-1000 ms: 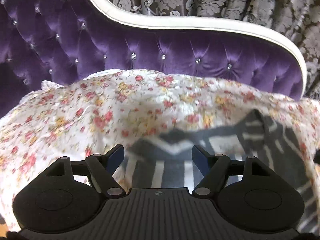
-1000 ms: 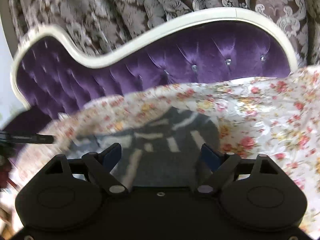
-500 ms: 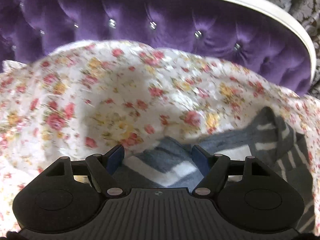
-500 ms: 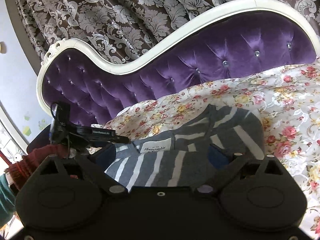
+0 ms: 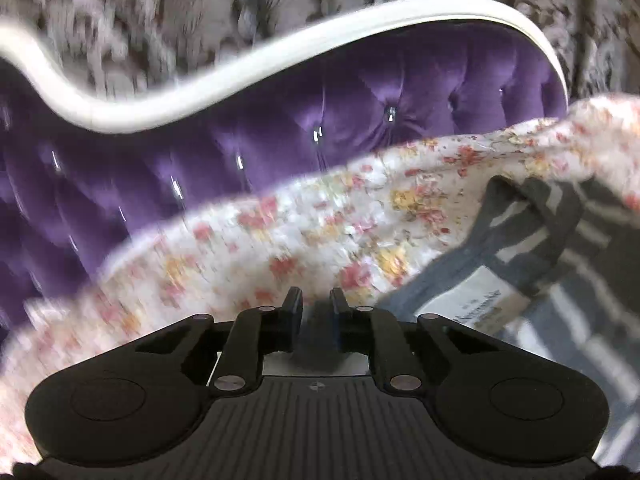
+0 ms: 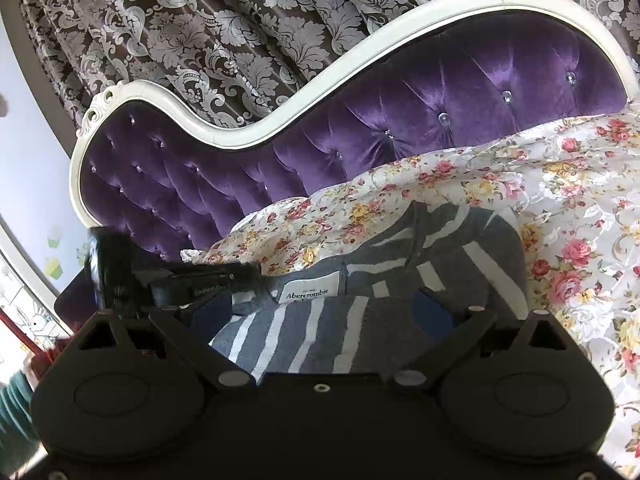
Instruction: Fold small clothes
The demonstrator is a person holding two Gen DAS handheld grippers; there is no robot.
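Note:
A grey garment with white stripes point(image 6: 460, 248) lies on a floral sheet point(image 6: 560, 180), its white neck label point(image 6: 308, 290) facing up. In the left wrist view, which is motion-blurred, the garment point(image 5: 560, 280) stretches off to the right. My left gripper point(image 5: 316, 316) has its jaws closing, narrow, with a fold of the grey cloth pinched between the pads. The right wrist view shows the left gripper point(image 6: 256, 271) reaching in from the left at the collar edge. My right gripper point(image 6: 322, 314) is open wide just over the garment's near edge, and its pads are not pressing on the cloth.
A purple tufted headboard point(image 6: 400, 120) with a white curved frame rises behind the sheet point(image 5: 320, 220). A patterned brown and silver curtain point(image 6: 240, 20) hangs behind it. A person's sleeve point(image 6: 12, 412) shows at the far left.
The left gripper's jaws went from wide apart to nearly together on the garment's edge, and its view rolled and dropped. The right gripper widened slightly and stayed over the garment.

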